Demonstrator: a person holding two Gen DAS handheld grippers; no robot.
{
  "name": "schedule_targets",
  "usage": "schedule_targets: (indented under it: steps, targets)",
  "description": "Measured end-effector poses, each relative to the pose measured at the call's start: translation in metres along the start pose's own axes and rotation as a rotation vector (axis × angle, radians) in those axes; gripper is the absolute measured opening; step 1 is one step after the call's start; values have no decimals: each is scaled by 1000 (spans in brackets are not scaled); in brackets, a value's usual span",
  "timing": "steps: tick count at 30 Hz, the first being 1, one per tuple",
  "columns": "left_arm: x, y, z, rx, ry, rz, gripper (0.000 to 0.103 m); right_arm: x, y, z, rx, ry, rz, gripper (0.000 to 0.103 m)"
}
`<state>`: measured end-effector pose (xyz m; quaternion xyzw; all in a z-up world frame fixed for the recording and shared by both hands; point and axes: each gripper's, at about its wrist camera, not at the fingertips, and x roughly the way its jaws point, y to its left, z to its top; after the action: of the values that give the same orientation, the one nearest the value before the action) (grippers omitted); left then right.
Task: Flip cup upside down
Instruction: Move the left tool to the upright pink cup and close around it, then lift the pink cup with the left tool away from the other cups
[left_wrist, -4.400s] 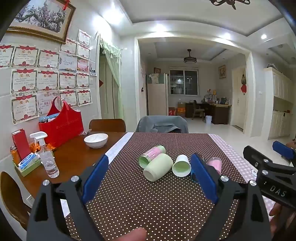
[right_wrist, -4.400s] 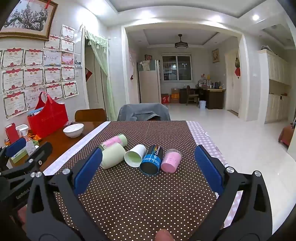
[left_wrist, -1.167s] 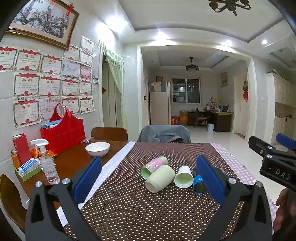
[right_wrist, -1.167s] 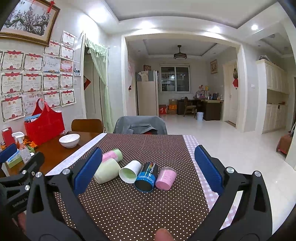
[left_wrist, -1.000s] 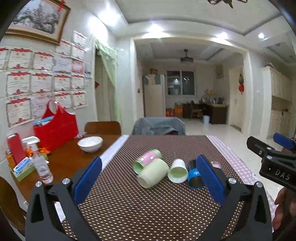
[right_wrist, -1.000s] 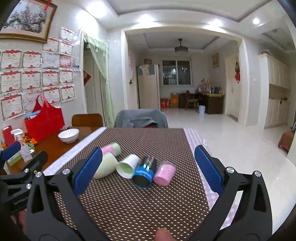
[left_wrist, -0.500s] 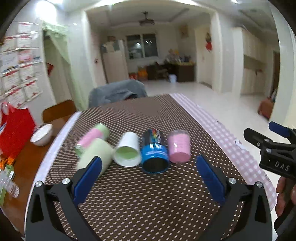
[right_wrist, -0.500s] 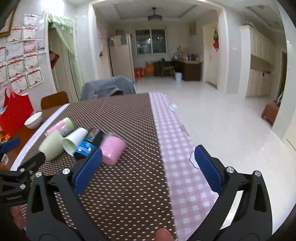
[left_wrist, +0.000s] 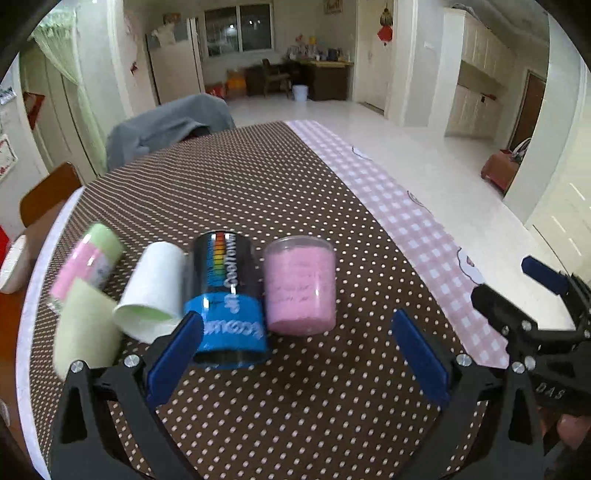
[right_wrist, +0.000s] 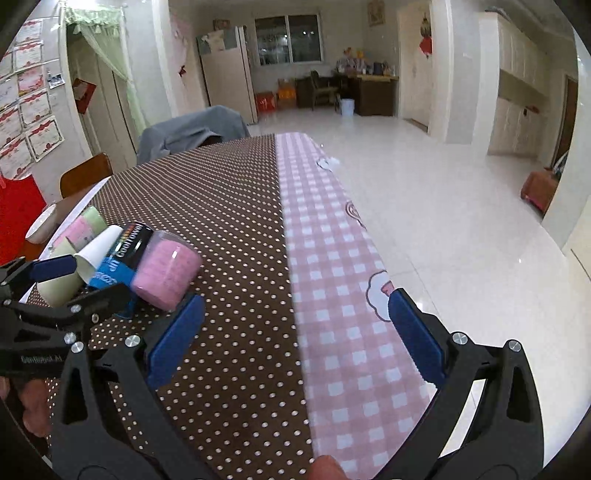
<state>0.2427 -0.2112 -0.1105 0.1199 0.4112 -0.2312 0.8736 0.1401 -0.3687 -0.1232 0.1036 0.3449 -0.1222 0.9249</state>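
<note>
Several cups lie on their sides in a row on the brown dotted tablecloth (left_wrist: 295, 406): a pink cup (left_wrist: 300, 290), a black and blue cup (left_wrist: 227, 299), a white cup (left_wrist: 153, 291), a pale green cup (left_wrist: 86, 328) and a pink and green cup (left_wrist: 88, 262). My left gripper (left_wrist: 295, 354) is open and empty, just in front of the pink and blue cups. My right gripper (right_wrist: 293, 332) is open and empty over the pink checked cloth (right_wrist: 332, 295), to the right of the pink cup (right_wrist: 166, 273). The left gripper also shows in the right wrist view (right_wrist: 55, 295).
A chair draped in grey cloth (left_wrist: 170, 122) stands at the table's far end. A white bowl (right_wrist: 40, 225) and a red bag (right_wrist: 14, 210) sit at the left. The table's right edge drops to a tiled floor (right_wrist: 461, 206).
Both grippers have tilted down and moved closer to the cups. The left one now faces the pink and blue cups. The right one has swung right over the checked cloth.
</note>
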Motion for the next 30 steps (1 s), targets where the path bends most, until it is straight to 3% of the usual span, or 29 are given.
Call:
schedule_targets:
  steps: [11, 13, 16, 22, 24, 30]
  targets:
    - [49, -7, 21, 38, 85, -27, 99, 21, -20, 0, 32, 43, 5, 97]
    - [56, -9, 23, 51, 99, -25, 94, 23, -21, 0, 35, 47, 8, 97]
    - [71, -10, 23, 54, 148, -46, 80, 25, -24, -1, 41, 51, 13, 97]
    - [86, -14, 22, 86, 169, -23, 74, 28, -28, -4, 50, 58, 12, 97]
    - [86, -13, 25, 93, 161, -37, 61, 27, -29, -4, 52, 60, 10, 97]
    - [84, -13, 24, 118, 148, -86, 60, 19, -24, -6, 47, 49, 1, 97]
